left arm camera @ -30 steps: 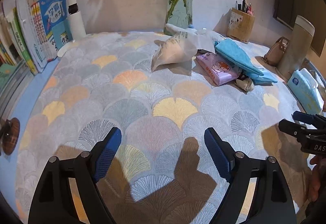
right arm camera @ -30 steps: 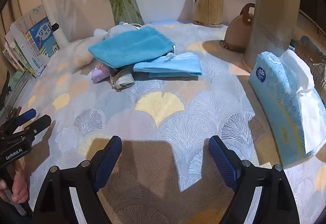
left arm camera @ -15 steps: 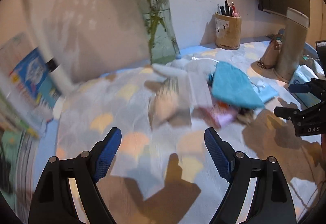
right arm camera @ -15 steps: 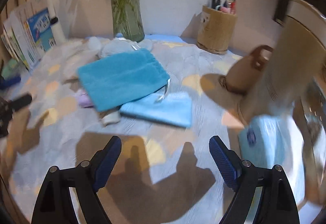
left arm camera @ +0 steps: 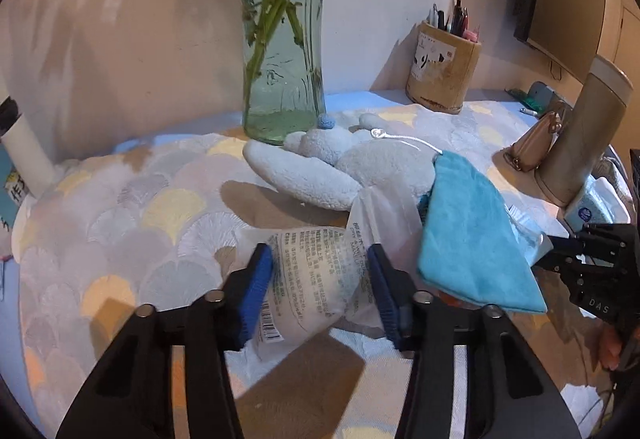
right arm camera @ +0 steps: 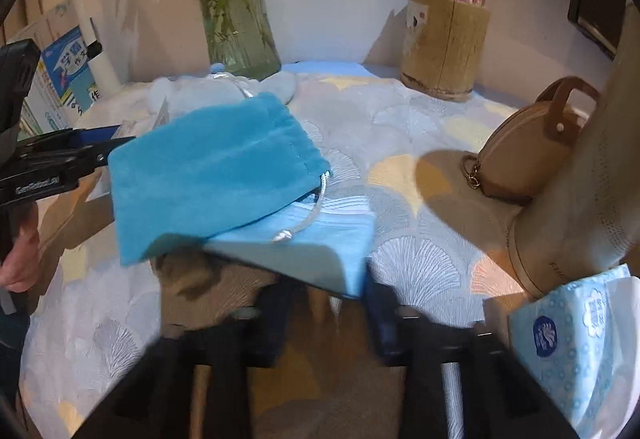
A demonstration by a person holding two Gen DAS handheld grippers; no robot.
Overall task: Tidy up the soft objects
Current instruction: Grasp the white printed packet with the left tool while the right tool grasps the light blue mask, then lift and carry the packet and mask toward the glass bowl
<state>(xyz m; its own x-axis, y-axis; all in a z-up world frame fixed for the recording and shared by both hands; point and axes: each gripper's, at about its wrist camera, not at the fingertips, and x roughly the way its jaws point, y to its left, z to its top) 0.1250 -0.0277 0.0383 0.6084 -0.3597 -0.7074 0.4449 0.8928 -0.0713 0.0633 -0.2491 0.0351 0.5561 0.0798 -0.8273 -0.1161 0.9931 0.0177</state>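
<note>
My left gripper has its blue pads on either side of a white plastic packet with printed text, touching it; the packet lies on the patterned cloth. Behind it lies a pale plush toy and to the right a teal drawstring pouch. In the right wrist view the pouch rests on a light-blue packet. My right gripper is blurred, its jaws apart just in front of that packet's near edge.
A glass vase with stems stands at the back, a pen holder beside it. A tan round purse, a tall beige cylinder and a blue tissue pack are at the right. Books stand at the left.
Both grippers moved forward to the pile. The left jaws narrowed around the white packet. The right gripper came up to the light-blue packet and its jaws narrowed.
</note>
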